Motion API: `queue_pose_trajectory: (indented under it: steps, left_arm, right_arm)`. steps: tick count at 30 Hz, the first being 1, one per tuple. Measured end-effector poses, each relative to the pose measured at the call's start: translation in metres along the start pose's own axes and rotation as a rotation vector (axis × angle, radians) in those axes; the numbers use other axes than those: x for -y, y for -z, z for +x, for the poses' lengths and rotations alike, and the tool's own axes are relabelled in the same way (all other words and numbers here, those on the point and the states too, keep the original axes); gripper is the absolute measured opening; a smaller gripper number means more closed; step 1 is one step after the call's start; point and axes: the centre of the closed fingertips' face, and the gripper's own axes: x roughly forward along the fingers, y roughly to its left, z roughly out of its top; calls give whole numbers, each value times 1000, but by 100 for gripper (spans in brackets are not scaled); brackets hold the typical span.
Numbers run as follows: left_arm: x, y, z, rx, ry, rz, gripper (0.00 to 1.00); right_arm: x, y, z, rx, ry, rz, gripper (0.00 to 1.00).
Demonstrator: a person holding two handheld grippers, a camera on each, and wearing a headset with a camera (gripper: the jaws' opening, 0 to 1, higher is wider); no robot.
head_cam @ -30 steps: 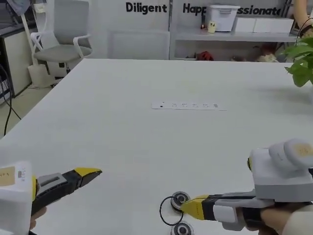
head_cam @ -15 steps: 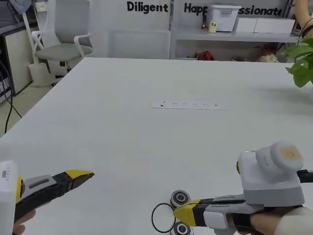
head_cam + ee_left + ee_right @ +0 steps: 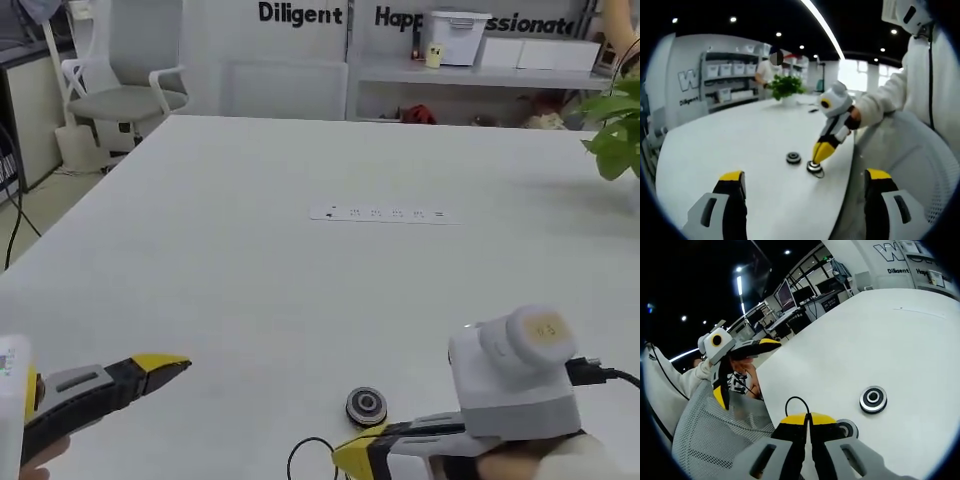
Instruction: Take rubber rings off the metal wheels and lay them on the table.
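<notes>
1. Rubber ring (image 3: 796, 398) loops out just ahead of the right hand-held gripper (image 3: 808, 419), pinched between its pressed-together jaws, close to the tabletop (image 3: 900, 340).
2. A metal wheel (image 3: 846, 428) sits just beside those jaws.
3. Left hand-held gripper (image 3: 168, 366) hangs spread, well apart, so the right one is nearer.

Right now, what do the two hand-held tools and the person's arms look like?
The left gripper and right gripper match: grey and white bodies, with black jaws that taper to bright yellow tips. A thin black cable trails from the back of the right one. The person wears a white long-sleeved top; its sleeve reaches the wrist.
</notes>
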Motion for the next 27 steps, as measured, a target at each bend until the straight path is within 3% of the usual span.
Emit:
queue_pose_trajectory:
  steps: [14, 27]
  left_arm:
    - [5, 3, 3, -15, 22, 3, 100]
    - [8, 5, 4, -19, 32, 4, 100]
  right_arm:
    - [6, 13, 15, -58, 24, -42, 0]
    - [11, 13, 24, -62, 46, -85, 0]
